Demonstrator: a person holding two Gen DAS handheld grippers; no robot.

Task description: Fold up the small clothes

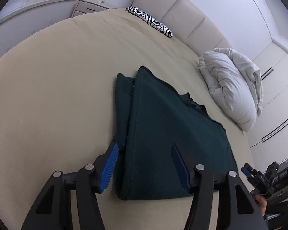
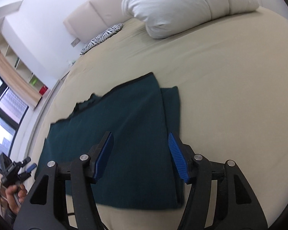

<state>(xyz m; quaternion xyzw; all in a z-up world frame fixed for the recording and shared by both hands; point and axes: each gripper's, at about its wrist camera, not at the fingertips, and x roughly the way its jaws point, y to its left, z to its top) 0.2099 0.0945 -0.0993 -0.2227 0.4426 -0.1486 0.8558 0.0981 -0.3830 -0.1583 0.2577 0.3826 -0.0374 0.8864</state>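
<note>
Lying flat on the beige bed sheet [image 1: 48, 95] is the folded dark green garment [image 1: 172, 134], its long axis running away from both cameras toward the cream headboard [image 1: 182, 15]. The left gripper [image 1: 146, 164] and right gripper [image 2: 140, 153] are hovering over its near edge, jaws spread wide, gripping nothing. A white duvet [image 1: 232, 84] and zebra pillow [image 1: 149, 21] are sitting beside the headboard.

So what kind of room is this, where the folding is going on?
Most likely a bedroom. The dark green garment lies on a bed with a beige sheet, backed by a padded headboard, with a bunched white duvet and a zebra-print pillow on it.
</note>
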